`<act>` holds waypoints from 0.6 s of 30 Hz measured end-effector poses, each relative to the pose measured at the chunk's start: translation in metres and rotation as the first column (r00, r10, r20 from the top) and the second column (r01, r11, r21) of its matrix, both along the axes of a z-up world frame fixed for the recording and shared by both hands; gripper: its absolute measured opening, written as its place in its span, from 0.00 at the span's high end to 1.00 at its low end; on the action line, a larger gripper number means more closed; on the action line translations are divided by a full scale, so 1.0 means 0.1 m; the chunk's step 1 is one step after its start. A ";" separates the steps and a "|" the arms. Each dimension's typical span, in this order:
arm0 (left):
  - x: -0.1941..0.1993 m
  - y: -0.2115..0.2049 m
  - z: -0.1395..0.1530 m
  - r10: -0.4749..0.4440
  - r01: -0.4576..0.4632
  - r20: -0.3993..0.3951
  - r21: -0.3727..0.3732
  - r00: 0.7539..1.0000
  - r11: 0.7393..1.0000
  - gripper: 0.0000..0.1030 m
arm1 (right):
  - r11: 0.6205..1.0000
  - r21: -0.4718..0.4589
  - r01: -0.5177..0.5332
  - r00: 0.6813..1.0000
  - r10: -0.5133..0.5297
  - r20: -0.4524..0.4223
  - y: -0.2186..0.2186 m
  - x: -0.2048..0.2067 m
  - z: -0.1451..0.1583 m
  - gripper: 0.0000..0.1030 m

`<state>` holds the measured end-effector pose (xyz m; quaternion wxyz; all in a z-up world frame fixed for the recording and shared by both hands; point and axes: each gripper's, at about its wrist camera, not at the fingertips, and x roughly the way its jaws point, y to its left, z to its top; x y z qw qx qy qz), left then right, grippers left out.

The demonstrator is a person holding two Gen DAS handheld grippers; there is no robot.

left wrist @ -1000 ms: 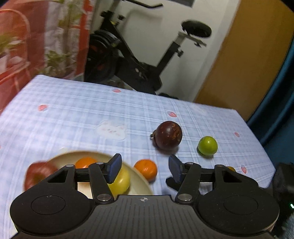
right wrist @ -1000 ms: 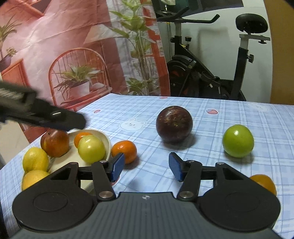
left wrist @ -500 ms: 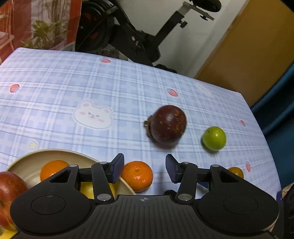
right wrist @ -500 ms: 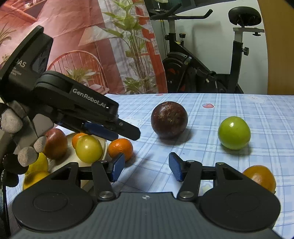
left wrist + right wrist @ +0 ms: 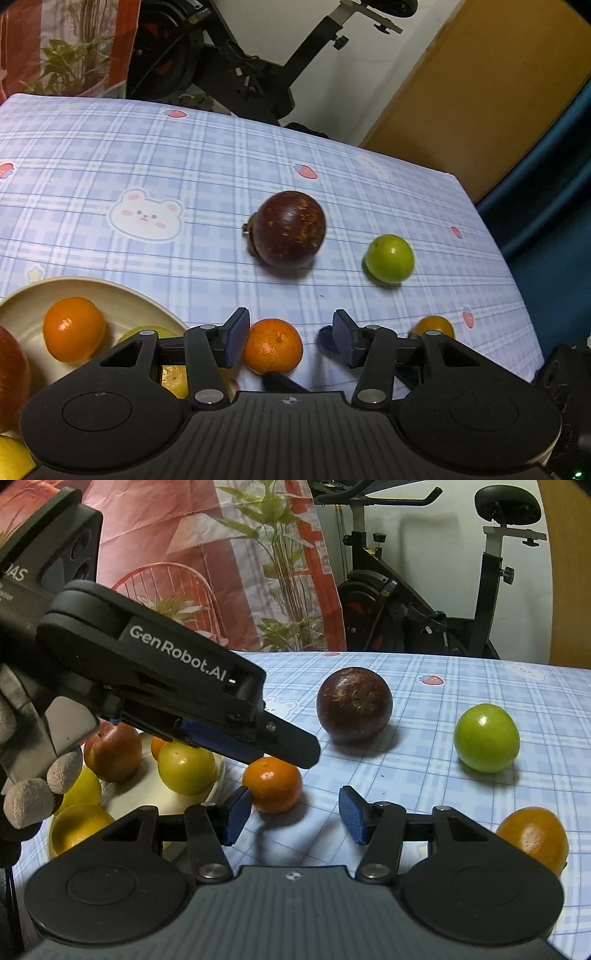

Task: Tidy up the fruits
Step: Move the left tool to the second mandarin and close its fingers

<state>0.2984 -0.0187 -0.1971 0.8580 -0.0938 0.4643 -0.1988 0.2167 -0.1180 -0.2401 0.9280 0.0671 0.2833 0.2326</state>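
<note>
Tangerine (image 5: 272, 346), small and orange, sits on the blue checked tablecloth (image 5: 207, 177) just outside the rim of a cream plate (image 5: 110, 291) that already holds an orange fruit, a yellow-green one and a red apple. Seen from the left wrist, the left gripper (image 5: 288, 341) hangs right over it, fingers spread wide and holding nothing; the fruit lies between them, close against the finger at nine o'clock, with a clear gap toward three o'clock. Being round, it offers no long axis to line up with. The right gripper (image 5: 293, 814), also wide open and empty, waits nearer the table edge, with the tangerine toward its eleven o'clock. A dark purple mangosteen (image 5: 288, 229), a green fruit (image 5: 389, 258) and another orange fruit (image 5: 433, 326) lie loose, well apart. The left gripper is nearer, so closing there looks like the next step.
</note>
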 end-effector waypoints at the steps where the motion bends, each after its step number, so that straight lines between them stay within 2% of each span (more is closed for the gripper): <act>1: 0.00 0.00 -0.01 -0.006 0.006 -0.008 -0.014 1.000 1.000 0.52 | 1.000 0.001 -0.003 1.000 0.003 0.000 0.00 0.00 0.00 0.46; 4: -0.02 -0.03 -0.05 -0.031 0.030 -0.033 -0.042 0.999 0.999 0.56 | 1.000 0.000 -0.008 1.000 0.008 -0.004 0.00 0.01 -0.01 0.50; 6: -0.04 -0.06 -0.09 -0.037 0.036 -0.033 -0.025 0.999 0.999 0.56 | 1.000 -0.002 -0.016 1.000 0.016 -0.009 0.01 0.01 -0.01 0.52; 18: -0.16 0.03 -0.19 -0.013 0.011 -0.036 -0.042 0.999 0.999 0.60 | 0.999 -0.028 -0.034 0.999 0.033 -0.025 0.03 -0.03 -0.02 0.52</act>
